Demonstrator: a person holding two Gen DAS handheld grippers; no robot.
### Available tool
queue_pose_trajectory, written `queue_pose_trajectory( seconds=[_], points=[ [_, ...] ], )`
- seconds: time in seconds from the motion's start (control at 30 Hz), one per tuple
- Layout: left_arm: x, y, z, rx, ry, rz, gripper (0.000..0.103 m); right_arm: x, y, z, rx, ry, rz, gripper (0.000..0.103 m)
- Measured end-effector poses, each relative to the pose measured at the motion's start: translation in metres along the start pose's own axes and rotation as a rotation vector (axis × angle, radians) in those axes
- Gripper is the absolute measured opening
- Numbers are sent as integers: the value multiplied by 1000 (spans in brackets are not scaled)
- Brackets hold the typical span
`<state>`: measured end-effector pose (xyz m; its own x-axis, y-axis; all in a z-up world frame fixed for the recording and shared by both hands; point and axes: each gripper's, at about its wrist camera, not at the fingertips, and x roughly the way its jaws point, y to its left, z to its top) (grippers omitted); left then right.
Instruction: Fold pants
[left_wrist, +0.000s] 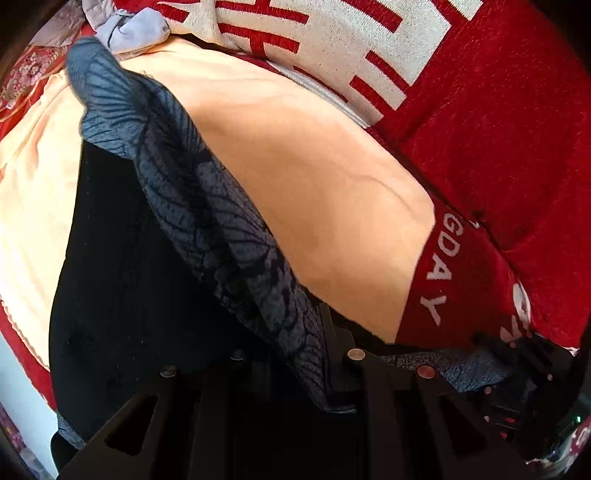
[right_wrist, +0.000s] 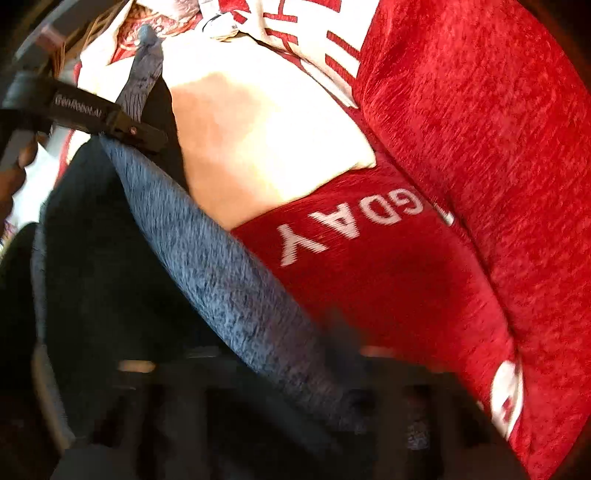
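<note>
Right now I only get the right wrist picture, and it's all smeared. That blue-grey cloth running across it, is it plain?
Observer: No. The left wrist view is sharp, and there the blue-grey pants carry a dark leaf-vein print.
Operator: And the other gripper, up in my corner?
Observer: The left gripper is shut on the pants. From its own camera, the cloth runs straight between its fingers.
Operator: Anything beyond the peach sheet?
Observer: At the sheet's left edge lies red bedding with pink flowers.
</note>
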<state>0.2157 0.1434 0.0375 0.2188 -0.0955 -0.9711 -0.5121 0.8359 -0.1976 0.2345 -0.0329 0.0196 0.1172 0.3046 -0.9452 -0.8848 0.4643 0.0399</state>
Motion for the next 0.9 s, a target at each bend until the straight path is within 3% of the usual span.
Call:
queue_pose_trajectory(
  seconds=[0.1, 0.2, 0.33, 0.4, 0.57, 0.63, 0.7, 0.77, 0.83, 0.9],
  points=[
    [-21, 6, -11, 18, -38, -49, 21, -29, 26, -10, -28, -65, -91, 22],
    [-43, 15, -31, 21, -60, -95, 21, -58, 63, -25, -16, -126, -245, 22],
    [-68, 32, -65, 30, -81, -140, 21, -77, 137, -50, -68, -155, -515, 22],
    [-80, 44, -86, 41, -97, -162, 21, -85, 164, -66, -52, -166, -580, 22],
    [-78, 86, -144, 57, -110, -207, 21, -85, 224, -108, 1, -161, -621, 22],
    [-56, 111, -163, 12, -60, -248, 21, -72, 244, -125, 4, -121, -649, 22],
    [-35, 126, -174, -23, -23, -274, 21, -49, 254, -131, 3, -73, -650, 22],
    [-12, 144, -186, -55, 5, -318, 21, -34, 270, -143, -27, -56, -710, 22],
    [-14, 153, -193, -70, -25, -368, 22, -28, 281, -146, -57, -60, -782, 22],
    [-17, 153, -194, -63, -28, -365, 24, -31, 282, -146, -19, -65, -780, 22]
  ],
)
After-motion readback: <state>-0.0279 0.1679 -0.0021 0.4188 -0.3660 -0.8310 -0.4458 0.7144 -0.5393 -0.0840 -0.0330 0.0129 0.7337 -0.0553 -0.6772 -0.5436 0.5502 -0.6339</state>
